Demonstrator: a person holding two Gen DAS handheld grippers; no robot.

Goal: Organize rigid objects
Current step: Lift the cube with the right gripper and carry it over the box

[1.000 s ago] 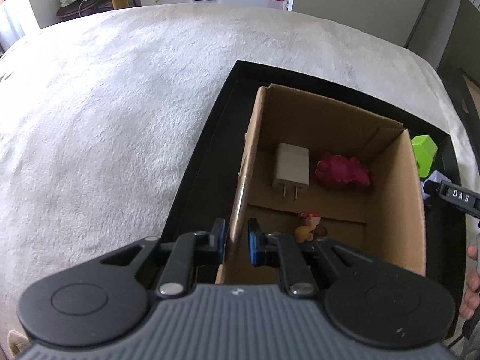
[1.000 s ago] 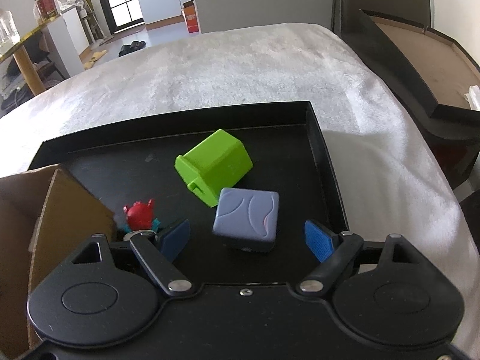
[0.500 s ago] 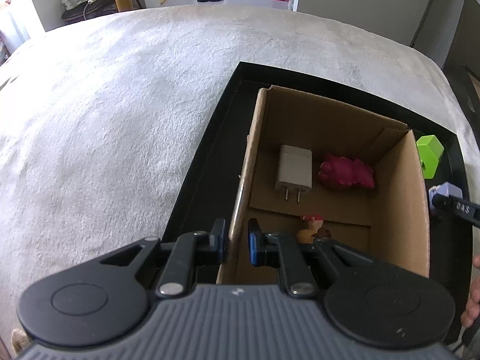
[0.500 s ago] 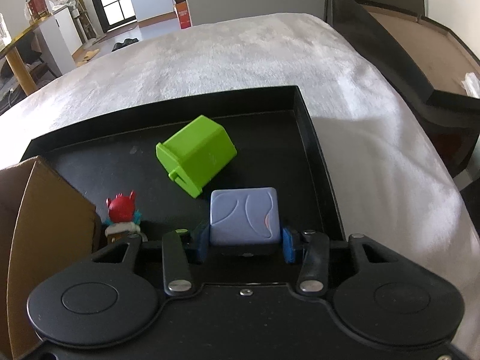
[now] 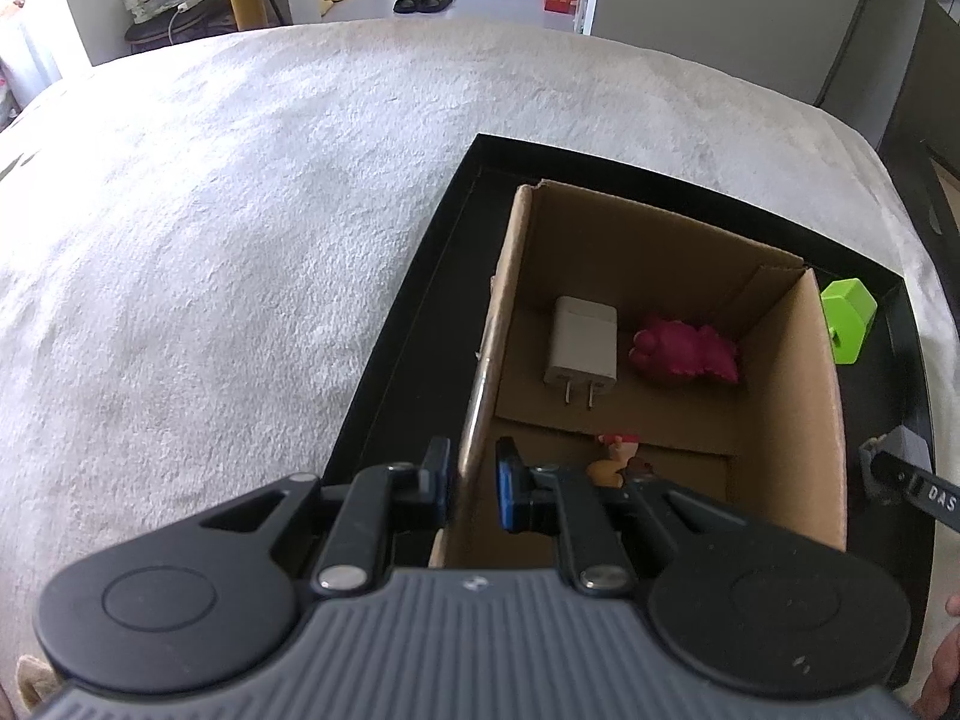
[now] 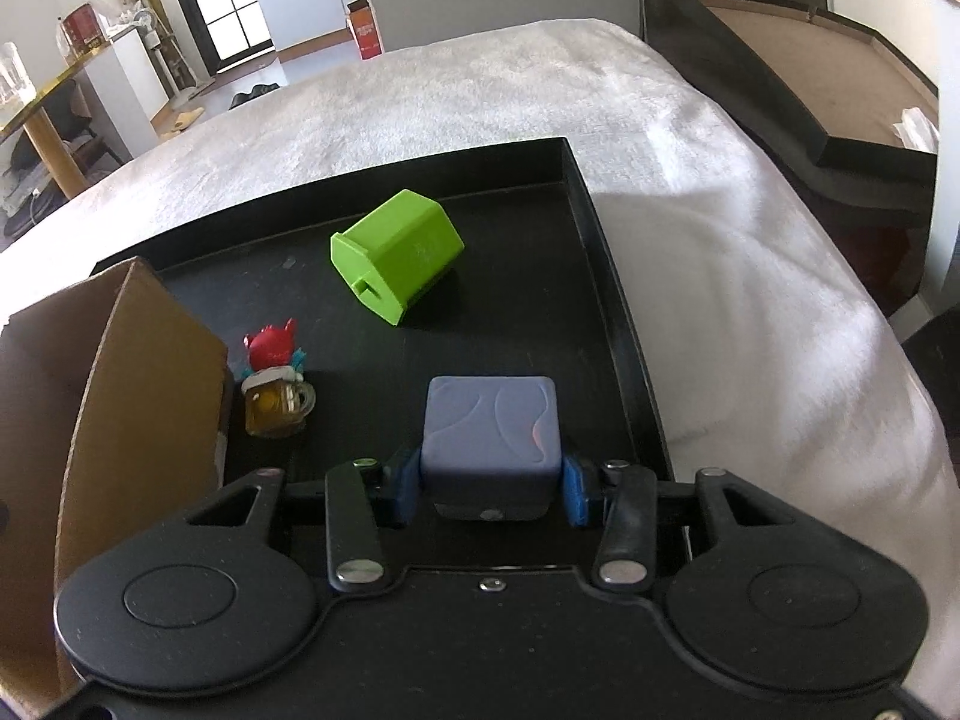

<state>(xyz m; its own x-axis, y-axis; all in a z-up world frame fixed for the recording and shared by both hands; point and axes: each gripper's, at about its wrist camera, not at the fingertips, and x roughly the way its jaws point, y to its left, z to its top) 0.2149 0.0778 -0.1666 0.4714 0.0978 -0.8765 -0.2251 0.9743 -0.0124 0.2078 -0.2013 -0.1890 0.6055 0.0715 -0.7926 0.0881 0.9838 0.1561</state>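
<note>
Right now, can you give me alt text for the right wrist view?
The right claw grips a lavender cube on a black tray. Beyond lie a green block and a small mug figurine, beside a cardboard box.

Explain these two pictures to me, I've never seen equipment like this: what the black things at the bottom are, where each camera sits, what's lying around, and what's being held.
There is no robot here. A person holds a hand tool with two jaws in each hand, and each tool carries a wide-angle camera looking forward along them.

One picture is from the left gripper. It is clamped on the side wall of a cardboard box standing in a black tray on a white fuzzy cover. Inside the box lie a white charger, a pink toy and a small figurine.

The other picture is from the right gripper. Its jaws are shut on a bluish-purple cube. On the tray beyond lie a green block and a red figure on a beer mug.
</note>
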